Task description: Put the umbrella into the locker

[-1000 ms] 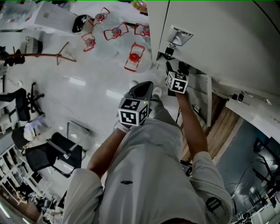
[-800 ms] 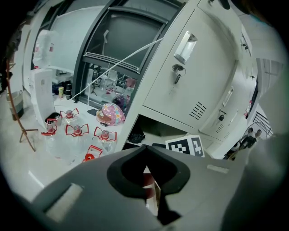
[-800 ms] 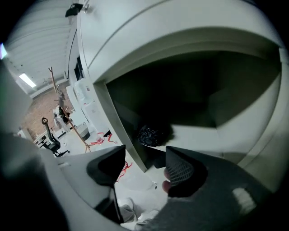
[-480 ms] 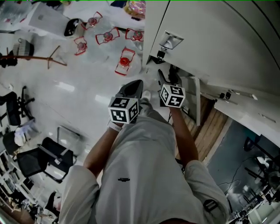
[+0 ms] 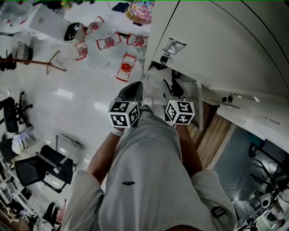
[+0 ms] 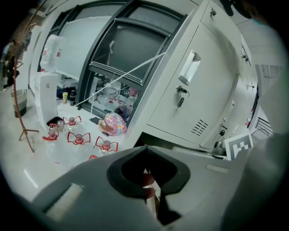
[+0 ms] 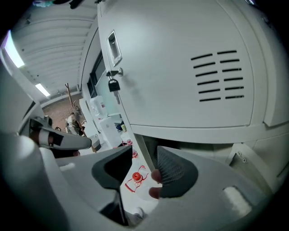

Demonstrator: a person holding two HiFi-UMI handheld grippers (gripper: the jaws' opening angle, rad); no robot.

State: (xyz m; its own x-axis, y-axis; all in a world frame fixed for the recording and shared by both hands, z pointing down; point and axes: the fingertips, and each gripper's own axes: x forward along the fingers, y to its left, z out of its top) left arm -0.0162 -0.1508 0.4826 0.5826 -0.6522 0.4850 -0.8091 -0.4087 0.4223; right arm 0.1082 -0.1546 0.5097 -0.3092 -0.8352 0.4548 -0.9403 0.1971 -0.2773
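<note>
No umbrella shows clearly in any view. The pale grey locker (image 5: 216, 49) fills the upper right of the head view; one door bears a handle (image 5: 174, 45) and a padlock (image 7: 113, 84). Below that door a dark open compartment (image 7: 189, 146) shows. My right gripper (image 5: 173, 85) (image 7: 144, 151) points at the edge of this opening. Its jaws are closing, a gap still stands between them and nothing is in it. My left gripper (image 5: 137, 85) (image 6: 145, 148) is beside it over the floor, jaws shut tip to tip on nothing.
Several clear water jugs with red handles (image 5: 126, 67) (image 6: 76, 137) stand on the floor by the locker's corner, next to a pink patterned rounded thing (image 5: 140, 9) (image 6: 113, 124). A coat stand (image 5: 40, 61) and office chairs (image 5: 49, 160) are at the left. A small locker door (image 5: 198, 97) hangs open.
The right gripper has drawn back from the lower locker opening and risen toward the head camera, its jaws narrowing. The left gripper has shifted slightly and stays shut.
</note>
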